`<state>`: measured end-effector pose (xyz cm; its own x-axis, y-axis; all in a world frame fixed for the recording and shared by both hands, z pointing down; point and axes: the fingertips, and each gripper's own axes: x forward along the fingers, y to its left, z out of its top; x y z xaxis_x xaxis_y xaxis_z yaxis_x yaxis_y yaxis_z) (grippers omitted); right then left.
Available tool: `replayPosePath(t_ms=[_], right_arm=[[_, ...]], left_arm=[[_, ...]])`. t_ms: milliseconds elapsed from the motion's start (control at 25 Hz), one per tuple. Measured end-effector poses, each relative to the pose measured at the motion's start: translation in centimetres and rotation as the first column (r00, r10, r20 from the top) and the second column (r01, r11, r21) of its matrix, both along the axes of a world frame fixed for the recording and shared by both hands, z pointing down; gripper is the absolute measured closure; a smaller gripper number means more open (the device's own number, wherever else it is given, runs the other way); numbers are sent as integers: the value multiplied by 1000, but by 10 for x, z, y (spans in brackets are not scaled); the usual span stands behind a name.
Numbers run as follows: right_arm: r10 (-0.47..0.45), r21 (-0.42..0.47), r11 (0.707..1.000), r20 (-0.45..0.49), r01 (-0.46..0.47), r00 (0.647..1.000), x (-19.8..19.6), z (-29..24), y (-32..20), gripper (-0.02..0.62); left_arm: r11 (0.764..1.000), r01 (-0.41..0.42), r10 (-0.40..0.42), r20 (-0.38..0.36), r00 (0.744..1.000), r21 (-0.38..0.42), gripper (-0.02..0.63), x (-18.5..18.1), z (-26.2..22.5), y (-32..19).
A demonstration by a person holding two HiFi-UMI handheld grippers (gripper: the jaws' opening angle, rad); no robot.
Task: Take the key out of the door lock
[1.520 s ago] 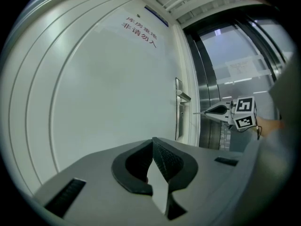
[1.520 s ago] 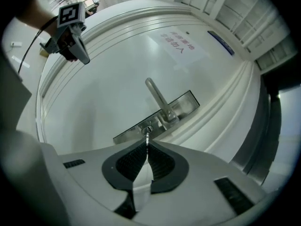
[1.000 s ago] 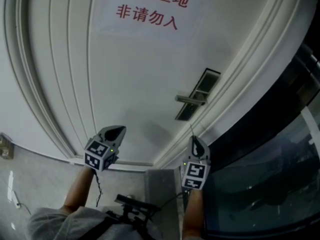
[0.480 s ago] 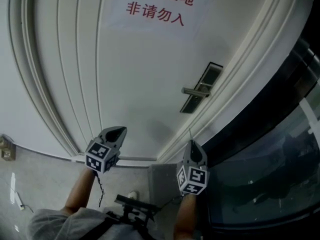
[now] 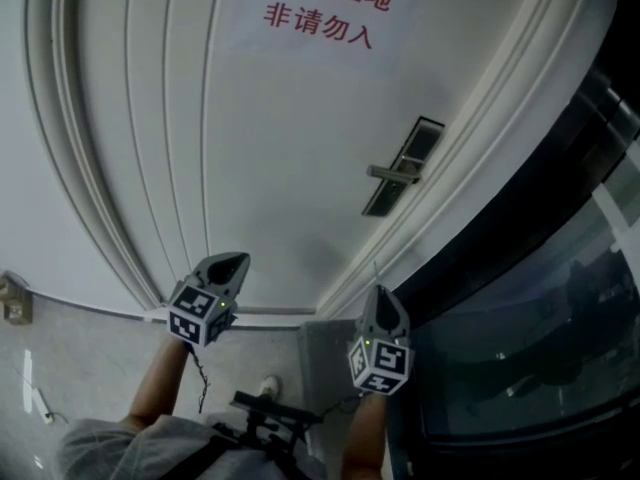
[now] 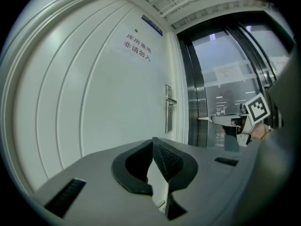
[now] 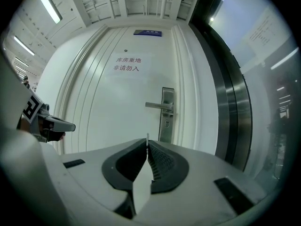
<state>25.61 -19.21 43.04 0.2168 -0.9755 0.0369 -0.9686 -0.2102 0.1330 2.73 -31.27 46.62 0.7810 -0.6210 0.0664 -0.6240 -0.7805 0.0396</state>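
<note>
A white panelled door (image 5: 280,168) stands ahead of both grippers, and a dark glass wall (image 5: 520,348) lies to the right gripper's right. The left gripper (image 6: 152,141) and right gripper (image 7: 147,140) are each clenched on nothing, well short of the door. Ahead of and above the right gripper's tips is the steel lock plate (image 7: 166,114) with its lever handle (image 7: 157,106). The keyhole (image 7: 165,123) sits just under the lever, and the key is too small to make out.

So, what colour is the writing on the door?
The writing is red; the head view shows it best.
</note>
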Motion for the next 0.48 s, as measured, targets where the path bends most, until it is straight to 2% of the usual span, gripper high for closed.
replayPosePath(t_ms=[320,480], right_arm=[[13,6,1000,14,-13,1000,-9,7,15,575],[16,4,1000,8,-16,1000,-9,5,18,575]], left_arm=[[1000,-24,23,21,999,10,601,-4,1,10],[999,-19,19,1,1000,31,601,-4,-8,12]])
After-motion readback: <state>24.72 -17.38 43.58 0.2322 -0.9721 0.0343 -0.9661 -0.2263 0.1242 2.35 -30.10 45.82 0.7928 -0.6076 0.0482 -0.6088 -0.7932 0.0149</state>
